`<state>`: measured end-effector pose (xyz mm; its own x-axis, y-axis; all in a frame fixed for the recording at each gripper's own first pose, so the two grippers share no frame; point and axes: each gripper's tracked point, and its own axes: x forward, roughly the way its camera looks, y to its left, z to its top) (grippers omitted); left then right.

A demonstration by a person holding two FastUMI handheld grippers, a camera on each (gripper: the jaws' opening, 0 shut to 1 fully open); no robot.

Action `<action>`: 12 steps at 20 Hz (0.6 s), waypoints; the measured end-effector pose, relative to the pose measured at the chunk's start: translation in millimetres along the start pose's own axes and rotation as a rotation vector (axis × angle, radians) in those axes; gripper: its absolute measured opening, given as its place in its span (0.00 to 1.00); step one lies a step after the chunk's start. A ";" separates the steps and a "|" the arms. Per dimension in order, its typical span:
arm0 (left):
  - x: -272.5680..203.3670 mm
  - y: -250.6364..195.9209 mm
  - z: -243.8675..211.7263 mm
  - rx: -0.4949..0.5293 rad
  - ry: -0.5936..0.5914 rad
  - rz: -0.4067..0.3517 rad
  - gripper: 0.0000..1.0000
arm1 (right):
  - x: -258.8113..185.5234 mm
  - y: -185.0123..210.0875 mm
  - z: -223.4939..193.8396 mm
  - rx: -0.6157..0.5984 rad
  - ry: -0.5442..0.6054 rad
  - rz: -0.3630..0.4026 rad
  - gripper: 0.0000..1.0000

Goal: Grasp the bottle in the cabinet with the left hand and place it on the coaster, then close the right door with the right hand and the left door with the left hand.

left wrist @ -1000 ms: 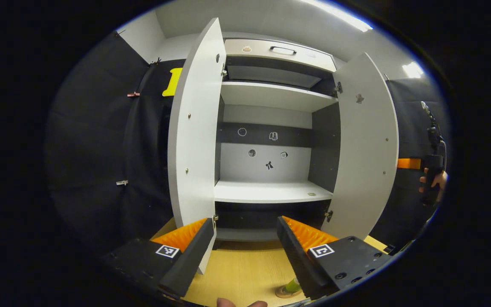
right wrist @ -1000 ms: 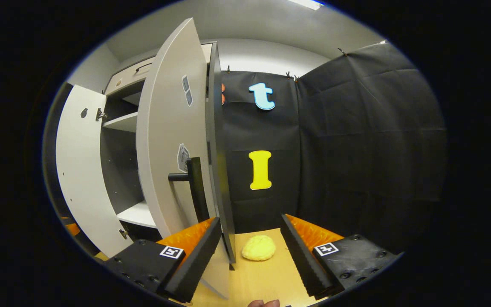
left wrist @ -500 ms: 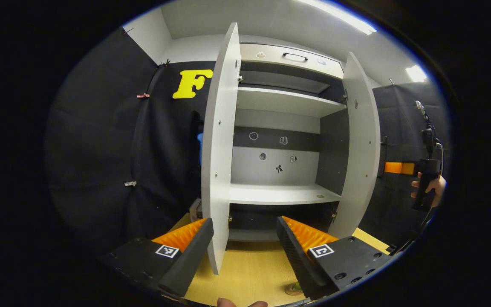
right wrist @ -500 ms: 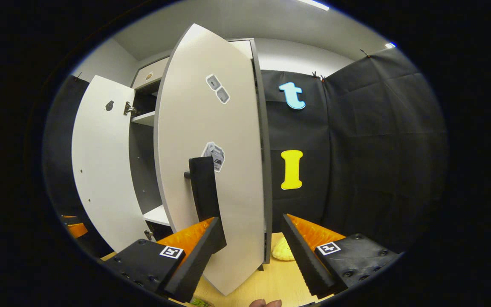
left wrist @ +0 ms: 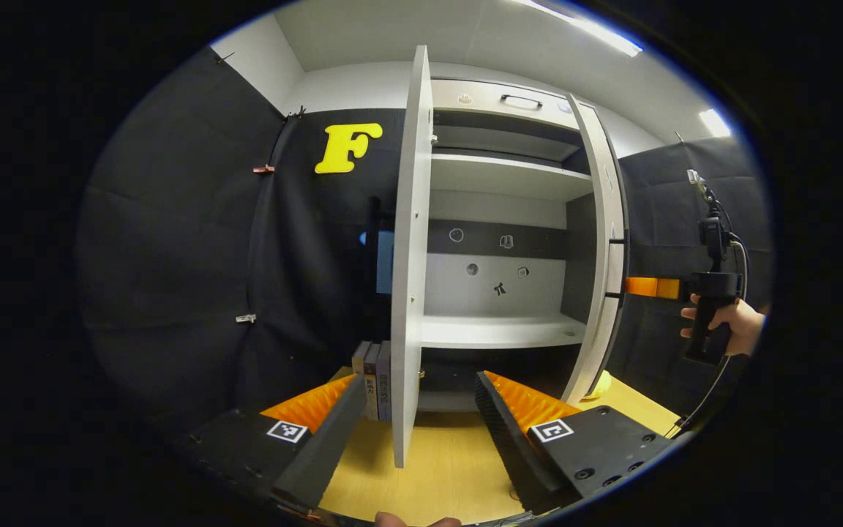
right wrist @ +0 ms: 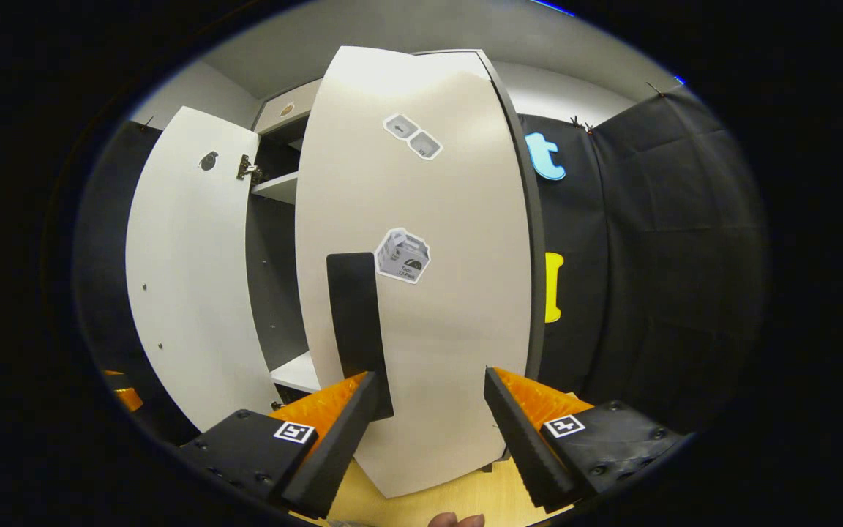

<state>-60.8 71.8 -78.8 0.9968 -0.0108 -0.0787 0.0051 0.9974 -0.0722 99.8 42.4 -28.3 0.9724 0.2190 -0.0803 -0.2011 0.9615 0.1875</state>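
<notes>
While both grippers' fingers stand apart, we see our right gripper (right wrist: pixel 429 432) facing the right door (right wrist: pixel 421 293), the left door (left wrist: pixel 408 256) edge-on before our left gripper (left wrist: pixel 416 432).

3 upright books (left wrist: pixel 373 379) on wooden tabletop (left wrist: pixel 443 468), yellow lump (left wrist: pixel 601 383) — stickers (left wrist: pixel 498 263) inside

The tall white cabinet (left wrist: pixel 498 333) stands open, its shelves bare. Its flat white left door (left wrist: pixel 408 249) juts out edge-on toward six o'clock. The white right door (right wrist: pixel 421 293), with stickers and a black bar handle (right wrist: pixel 356 329), is swung partly closed.
</notes>
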 end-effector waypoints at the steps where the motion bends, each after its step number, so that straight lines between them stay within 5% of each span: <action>1: -1.5 2.3 -0.6 -0.001 -0.001 0.003 0.95 | 4.2 3.7 -0.2 -0.002 0.000 0.003 0.98; 12: 1.9 30.6 2.7 -0.021 0.000 0.049 0.95 | 50.1 27.7 -1.6 -0.048 0.003 -0.025 0.98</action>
<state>-58.6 102.5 -78.4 0.9958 0.0377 -0.0830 -0.0451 0.9950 -0.0889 142.7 80.2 -28.6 0.9768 0.1955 -0.0872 -0.1826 0.9735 0.1379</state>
